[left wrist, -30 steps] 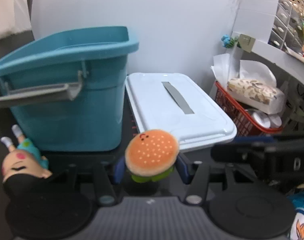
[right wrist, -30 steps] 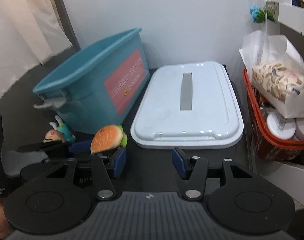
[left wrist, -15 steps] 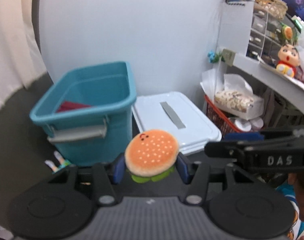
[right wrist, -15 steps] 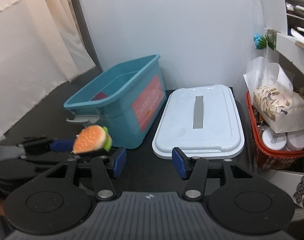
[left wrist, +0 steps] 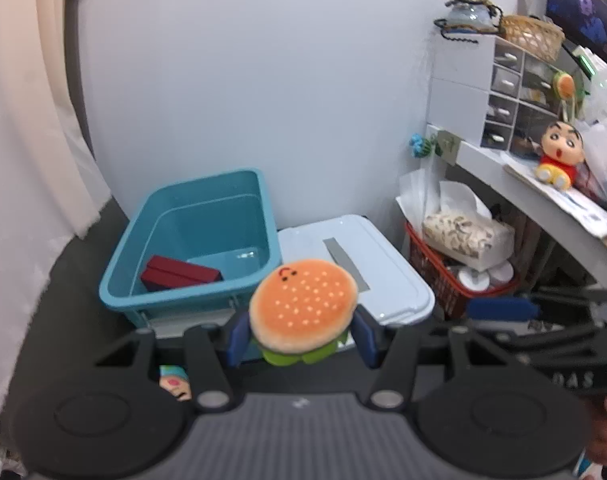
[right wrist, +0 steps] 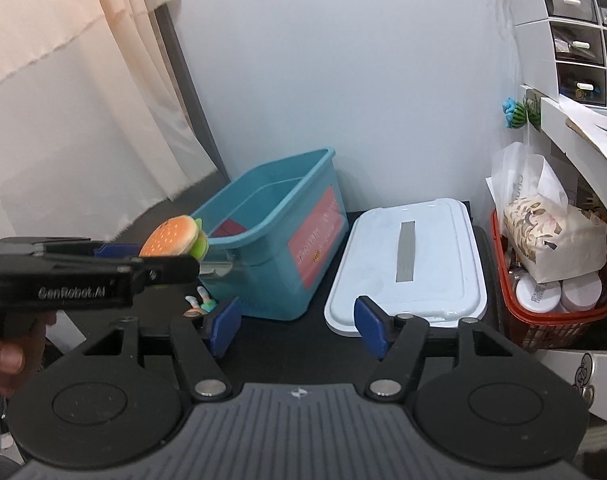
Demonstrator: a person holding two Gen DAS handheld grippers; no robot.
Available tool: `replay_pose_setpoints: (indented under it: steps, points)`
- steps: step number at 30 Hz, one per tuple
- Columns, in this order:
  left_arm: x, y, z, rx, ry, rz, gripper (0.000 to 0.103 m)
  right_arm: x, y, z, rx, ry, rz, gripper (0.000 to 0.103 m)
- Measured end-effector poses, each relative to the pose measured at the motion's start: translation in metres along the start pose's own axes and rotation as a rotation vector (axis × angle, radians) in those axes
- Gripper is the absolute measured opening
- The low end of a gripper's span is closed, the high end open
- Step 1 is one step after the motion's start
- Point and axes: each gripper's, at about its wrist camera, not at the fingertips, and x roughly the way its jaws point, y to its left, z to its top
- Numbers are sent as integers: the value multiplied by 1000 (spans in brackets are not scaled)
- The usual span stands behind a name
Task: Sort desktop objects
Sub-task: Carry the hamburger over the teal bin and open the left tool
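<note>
We grip the burger plush (left wrist: 303,308) in our left gripper (left wrist: 301,338), raised at six o'clock of the teal bin (left wrist: 191,240), presumably for dropping in; our right gripper (right wrist: 299,326) is opening, nothing between its jaws

both grippers are black plastic with blue finger pads (right wrist: 225,320), silver screws, ribbed grey base; left gripper (right wrist: 171,248) reads "genrobot.ai", i think.

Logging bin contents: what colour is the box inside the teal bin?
Dark red box, clearest in the left wrist view.
</note>
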Motion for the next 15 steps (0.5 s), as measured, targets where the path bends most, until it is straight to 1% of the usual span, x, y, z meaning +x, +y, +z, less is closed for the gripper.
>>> replay_pose_setpoints:
  steps: [3,5,10,15]
  points:
    - [0,4,12,4,1,16,56,-2,0,0,12,5,9,74]
    - [0,11,22,-8,-1,28,56,-3,0,-1,14,11,15,78]
    - [4,27,44,-29,-9,76,57,0,4,-3,-3,33,22,80]
    - [22,45,56,-61,9,122,57,4,2,-3,4,49,25,81]
